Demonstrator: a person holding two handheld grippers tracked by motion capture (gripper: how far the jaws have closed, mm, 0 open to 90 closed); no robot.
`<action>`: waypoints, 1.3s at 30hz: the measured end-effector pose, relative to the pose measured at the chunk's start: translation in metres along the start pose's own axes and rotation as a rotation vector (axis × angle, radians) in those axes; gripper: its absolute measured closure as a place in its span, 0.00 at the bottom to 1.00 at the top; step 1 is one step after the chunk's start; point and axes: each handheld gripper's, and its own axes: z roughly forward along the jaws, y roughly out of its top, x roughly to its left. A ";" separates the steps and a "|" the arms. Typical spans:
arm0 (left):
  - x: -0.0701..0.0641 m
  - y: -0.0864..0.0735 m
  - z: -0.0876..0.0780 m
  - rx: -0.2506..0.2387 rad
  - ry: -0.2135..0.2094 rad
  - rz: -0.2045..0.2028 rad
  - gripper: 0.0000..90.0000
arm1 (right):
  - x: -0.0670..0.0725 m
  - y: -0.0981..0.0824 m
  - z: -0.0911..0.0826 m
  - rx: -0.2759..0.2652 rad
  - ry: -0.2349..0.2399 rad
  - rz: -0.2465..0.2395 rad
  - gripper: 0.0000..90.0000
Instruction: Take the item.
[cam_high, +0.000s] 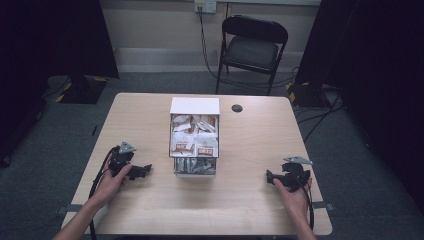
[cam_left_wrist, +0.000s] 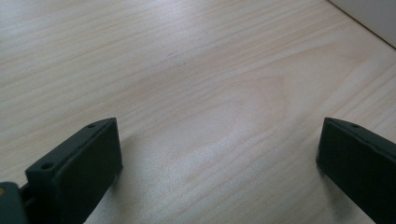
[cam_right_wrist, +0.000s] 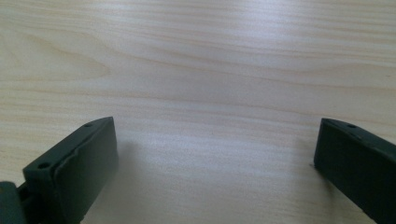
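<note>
Clear box (cam_high: 195, 137) at bench (cam_high: 250, 200) centre: white lid end far, brown-and-white sachets packed inside, silver ones nearest. Left tongs (cam_high: 145, 171) and right tongs (cam_high: 270, 176) flank it, well apart, resting on bench; both jaws wide, empty.

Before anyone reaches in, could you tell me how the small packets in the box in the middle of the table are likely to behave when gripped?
The packets lie loosely heaped in the box, so they are probably light and may shift when one is pulled. They look flat and crinkled, so likely floppy rather than stiff. Their wrappers look glossy and may slip between the pads.
</note>
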 end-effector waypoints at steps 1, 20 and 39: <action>0.000 0.000 0.000 0.001 0.000 0.001 0.00 | 0.000 0.000 0.000 0.000 -0.002 0.002 0.00; 0.000 0.001 0.000 0.004 0.005 0.002 0.00 | 0.009 0.003 -0.011 -0.038 0.055 -0.010 0.17; 0.000 0.001 0.000 0.004 0.008 0.001 0.00 | 0.023 0.013 -0.026 -0.063 0.213 -0.036 0.32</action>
